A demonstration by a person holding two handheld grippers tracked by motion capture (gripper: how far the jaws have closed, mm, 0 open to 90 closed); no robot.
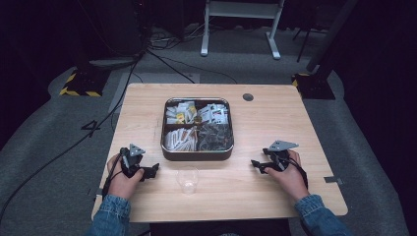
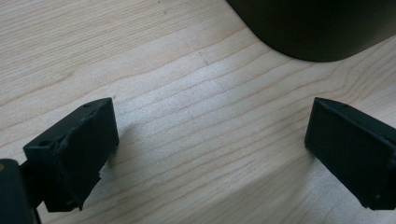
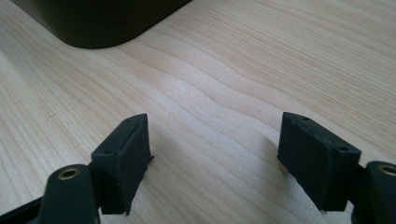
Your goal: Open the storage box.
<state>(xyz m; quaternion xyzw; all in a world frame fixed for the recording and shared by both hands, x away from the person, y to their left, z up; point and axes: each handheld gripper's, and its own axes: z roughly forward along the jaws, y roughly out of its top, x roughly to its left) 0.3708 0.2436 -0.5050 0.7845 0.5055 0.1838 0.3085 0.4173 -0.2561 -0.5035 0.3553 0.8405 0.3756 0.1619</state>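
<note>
Both my hands rest on the surface (image 1: 275, 206). Left gripper (image 1: 150, 170) fingers spread wide, nothing between them; right gripper (image 1: 257, 164) the same. Clear plastic cup (image 1: 188, 179) stands upright between the two, just in front of the tray (image 1: 196, 153) of sachets. Cup lies nearer my left fingers (image 2: 79, 149), inward from them; probably the left reaches first.

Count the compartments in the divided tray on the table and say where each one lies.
4. The tray is split crosswise: far left, far right, near left and near right. All hold small packets, so nothing further seems hidden.
</note>
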